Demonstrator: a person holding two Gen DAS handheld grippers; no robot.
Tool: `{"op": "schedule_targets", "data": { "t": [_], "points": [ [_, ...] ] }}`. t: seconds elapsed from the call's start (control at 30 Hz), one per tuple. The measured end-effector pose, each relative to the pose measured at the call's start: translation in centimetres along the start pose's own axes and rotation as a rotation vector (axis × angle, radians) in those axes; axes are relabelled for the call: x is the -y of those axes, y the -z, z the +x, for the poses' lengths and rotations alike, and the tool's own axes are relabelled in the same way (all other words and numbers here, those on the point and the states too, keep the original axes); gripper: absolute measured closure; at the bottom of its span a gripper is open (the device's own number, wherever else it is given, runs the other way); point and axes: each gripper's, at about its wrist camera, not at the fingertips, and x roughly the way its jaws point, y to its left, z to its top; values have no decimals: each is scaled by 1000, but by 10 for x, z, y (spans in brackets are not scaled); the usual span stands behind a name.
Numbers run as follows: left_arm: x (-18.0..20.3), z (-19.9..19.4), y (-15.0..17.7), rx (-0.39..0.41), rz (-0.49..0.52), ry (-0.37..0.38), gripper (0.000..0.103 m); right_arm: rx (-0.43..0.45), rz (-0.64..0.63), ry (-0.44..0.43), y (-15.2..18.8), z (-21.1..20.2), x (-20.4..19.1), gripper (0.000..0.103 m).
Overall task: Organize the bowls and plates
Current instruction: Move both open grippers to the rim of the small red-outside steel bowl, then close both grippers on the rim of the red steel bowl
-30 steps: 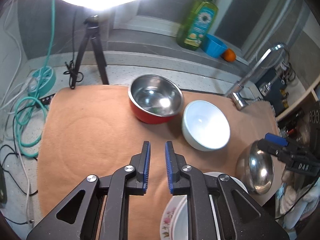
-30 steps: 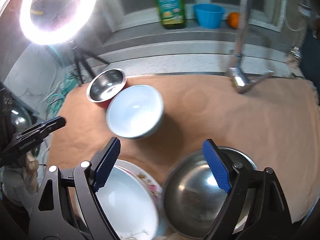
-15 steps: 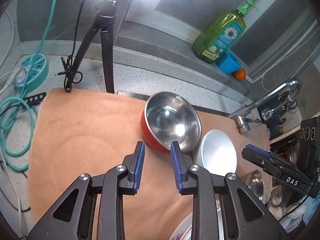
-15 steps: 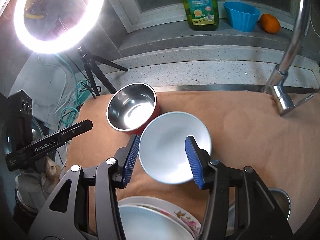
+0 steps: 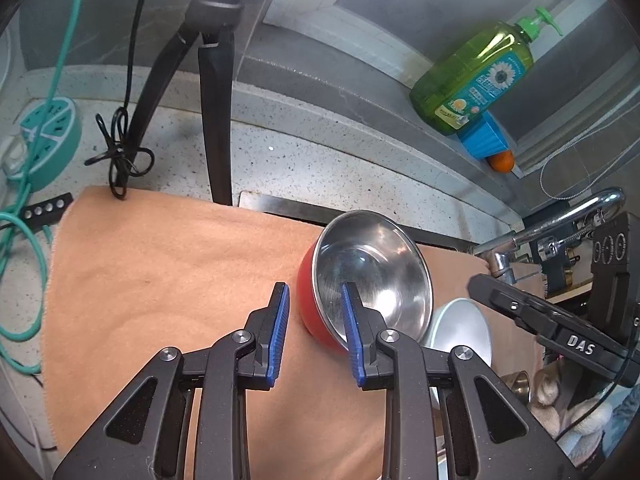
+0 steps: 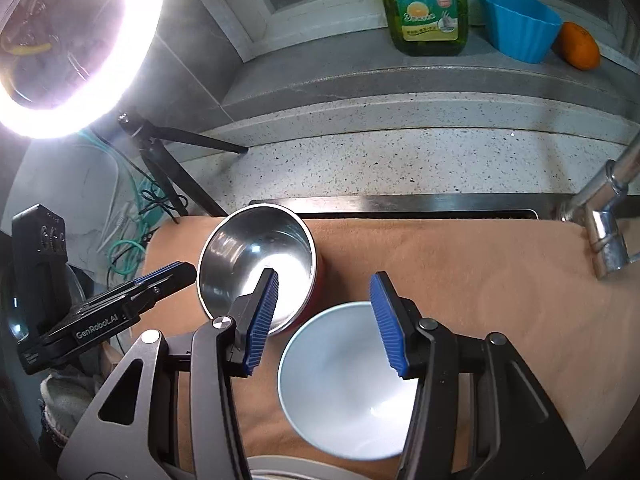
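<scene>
A red bowl with a steel inside (image 5: 372,272) stands on the orange mat (image 5: 160,288); it also shows in the right wrist view (image 6: 256,264). My left gripper (image 5: 314,330) is open, its right finger over the bowl's near rim and its left finger outside the red wall. A white bowl (image 6: 352,376) sits just right of the red one and shows in the left wrist view (image 5: 460,332). My right gripper (image 6: 326,320) is open and empty above the white bowl's far rim. A plate's edge (image 6: 288,468) shows at the bottom.
A tripod (image 5: 216,92) with a ring light (image 6: 72,48) stands at the back left beside cables (image 5: 24,216). A faucet (image 6: 604,224) is at the right. A soap bottle (image 6: 428,4), blue cup (image 6: 520,24) and orange (image 6: 578,46) sit on the sill.
Both grippers moved forward. The left one opened wider and reached the red bowl's rim. The right one left the steel bowl and plate and came over the white bowl, narrowing then widening somewhat.
</scene>
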Motion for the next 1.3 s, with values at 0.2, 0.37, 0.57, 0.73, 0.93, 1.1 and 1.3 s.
{"op": "schedule_targets", "data": {
  "t": [0.2, 0.37, 0.57, 0.73, 0.93, 1.1, 1.3],
  "points": [
    [-5, 6, -5, -11, -22, 10, 79, -44, 58, -19, -8, 22, 10, 52],
    [-4, 11, -9, -22, -23, 12, 80, -53, 43, -18, -10, 28, 7, 58],
    [-2, 18, -10, -37, -15, 5, 80, -72, 44, -22, -11, 36, 5, 70],
    [-1, 21, -9, -45, -4, -1, 87, -77, 48, -29, -11, 40, 6, 79],
    [2, 25, -10, -52, 7, -8, 91, -95, 31, -25, -10, 45, 3, 86],
    [3, 26, -11, -52, 10, -13, 91, -106, 8, -26, -9, 50, -2, 92],
    [4, 26, -11, -53, 9, -16, 91, -107, -11, -20, -9, 51, -6, 93]
  ]
}}
